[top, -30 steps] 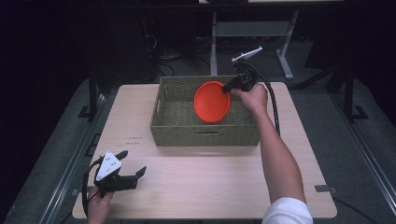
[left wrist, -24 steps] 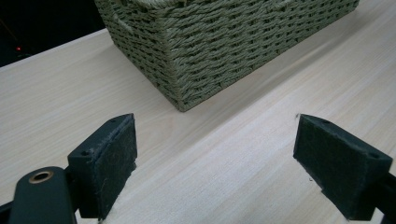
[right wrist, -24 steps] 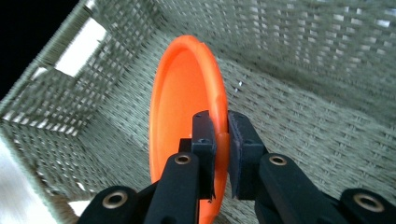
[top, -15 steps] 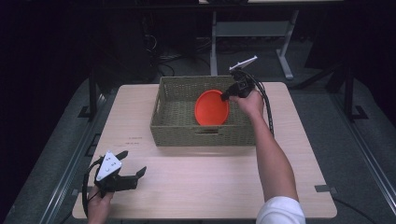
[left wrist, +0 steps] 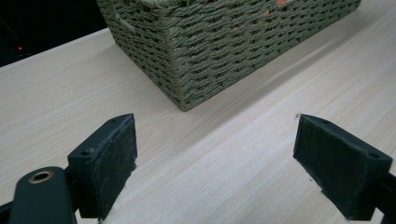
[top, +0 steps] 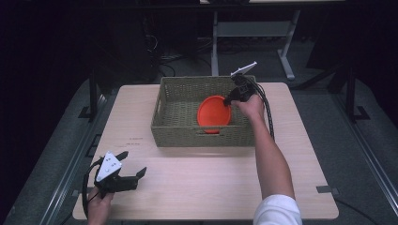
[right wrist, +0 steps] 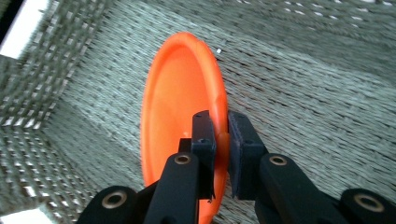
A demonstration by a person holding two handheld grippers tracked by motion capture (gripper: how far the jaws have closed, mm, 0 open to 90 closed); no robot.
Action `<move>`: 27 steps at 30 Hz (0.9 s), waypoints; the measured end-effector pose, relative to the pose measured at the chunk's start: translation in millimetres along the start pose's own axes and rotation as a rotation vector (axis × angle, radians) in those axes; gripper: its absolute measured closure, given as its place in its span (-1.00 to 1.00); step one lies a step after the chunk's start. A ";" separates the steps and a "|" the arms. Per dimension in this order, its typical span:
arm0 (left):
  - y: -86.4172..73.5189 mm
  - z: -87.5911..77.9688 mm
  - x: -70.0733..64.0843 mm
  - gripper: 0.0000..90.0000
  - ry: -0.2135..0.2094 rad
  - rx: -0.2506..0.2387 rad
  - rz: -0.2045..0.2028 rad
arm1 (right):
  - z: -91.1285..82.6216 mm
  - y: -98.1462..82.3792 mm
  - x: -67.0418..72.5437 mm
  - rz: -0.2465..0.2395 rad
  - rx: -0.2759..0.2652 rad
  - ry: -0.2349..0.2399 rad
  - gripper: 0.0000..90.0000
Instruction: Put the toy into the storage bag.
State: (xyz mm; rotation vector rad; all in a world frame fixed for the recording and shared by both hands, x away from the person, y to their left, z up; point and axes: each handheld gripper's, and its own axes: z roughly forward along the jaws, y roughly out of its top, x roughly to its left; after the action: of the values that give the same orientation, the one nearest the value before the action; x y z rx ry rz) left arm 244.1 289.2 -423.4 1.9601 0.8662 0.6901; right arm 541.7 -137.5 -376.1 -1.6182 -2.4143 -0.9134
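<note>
A woven basket (top: 180, 123) sits on a wooden table (top: 202, 178). The right gripper (right wrist: 221, 140) reaches inside it, jaws clenched on the rim of an orange plate (right wrist: 177, 116) held on edge over the basket floor. The left gripper (left wrist: 215, 163) rests on the table nearer the person, well apart from the basket, jaws spread wide with nothing between them

Looks like a lab or test room: bare pale wooden table (top: 206, 187) on dark grey carpet. Behind the table, tangled cables (top: 164, 56) on the floor and white metal stand legs (top: 286, 65); dark, unlit surroundings.
</note>
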 end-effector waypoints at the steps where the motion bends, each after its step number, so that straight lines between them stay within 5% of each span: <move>1: 0.0 -0.1 -0.1 -0.71 0.000 -0.001 0.000 | 0.7 0.0 -0.8 0.002 0.004 -0.009 0.81; 17: 0.4 0.4 0.2 -0.71 0.000 0.004 0.003 | 10.7 0.3 -6.3 0.020 0.095 -0.095 0.63; 27: 0.4 0.0 -0.2 -0.71 0.003 0.005 0.003 | 3.7 -0.1 -5.1 0.022 0.066 -0.104 0.42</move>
State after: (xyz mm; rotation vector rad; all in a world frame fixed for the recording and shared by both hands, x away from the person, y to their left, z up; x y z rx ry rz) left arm 244.1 288.9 -423.1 1.9656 0.8676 0.6936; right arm 544.8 -139.7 -381.2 -1.7059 -2.4600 -0.7560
